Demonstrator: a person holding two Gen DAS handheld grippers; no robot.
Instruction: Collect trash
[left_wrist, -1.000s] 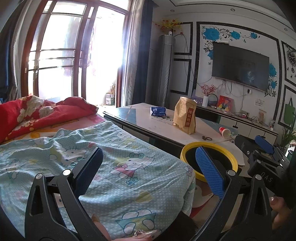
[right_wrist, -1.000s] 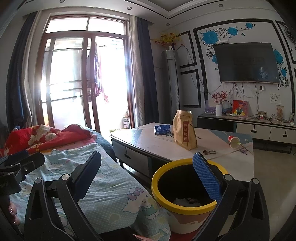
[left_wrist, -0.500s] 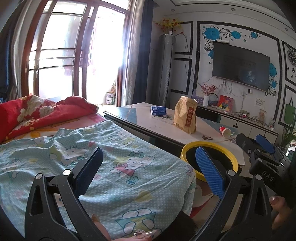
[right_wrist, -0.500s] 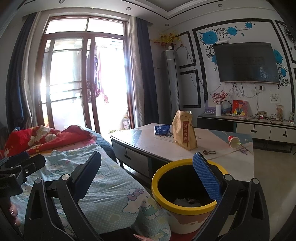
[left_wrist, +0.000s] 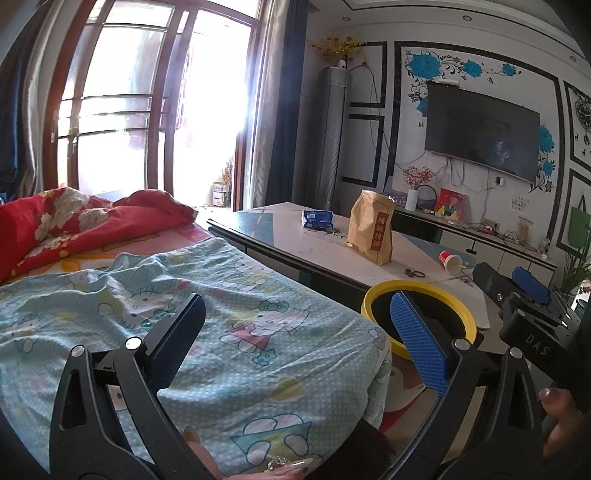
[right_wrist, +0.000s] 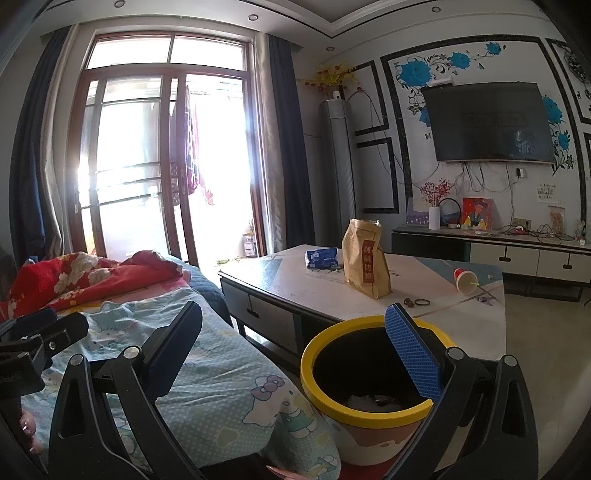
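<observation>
Both tongs, left and right, gape wide, empty. Bin stands beside the bed; cup, bag and wrapper lie on the counter. Best reach the tipped cup first, pinching its rim.

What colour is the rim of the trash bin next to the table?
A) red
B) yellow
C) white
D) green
B: the trash bin has a bright yellow ring around its dark opening, seen in both wrist views beside the table.
</observation>
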